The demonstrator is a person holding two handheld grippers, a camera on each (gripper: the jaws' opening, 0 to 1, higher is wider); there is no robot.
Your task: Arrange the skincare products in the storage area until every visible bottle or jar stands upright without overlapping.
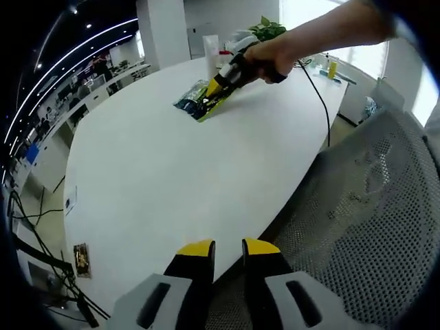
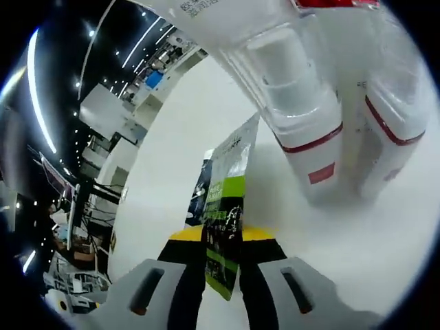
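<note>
In the left gripper view, the left gripper [image 1: 227, 249] hangs over the near edge of the white table [image 1: 158, 179], its yellow-tipped jaws a narrow gap apart with nothing between them. A small card [image 1: 70, 201] lies flat near the table's left edge. To the right of the gripper sits a grey mesh chair [image 1: 364, 206]. Far across the table, a person's hand [image 1: 271, 55] reaches in from the upper right, forearm stretched out over the tabletop, holding the right gripper [image 1: 214, 88] angled down at a green and dark sachet [image 1: 196, 102] that lies on the table. Just behind stand a white tube [image 1: 211, 49] and a leafy plant [image 1: 267, 29]; a black cable [image 1: 317, 89] trails off toward the right edge.

In the right gripper view, the right gripper [image 2: 221, 244] is clamped on the sachet [image 2: 227, 206], which stands edge-on between the jaws. Just beyond, to the right, two white bottles [image 2: 309, 137] with red bands and clear caps stand close together on the table [image 2: 172, 172].
</note>
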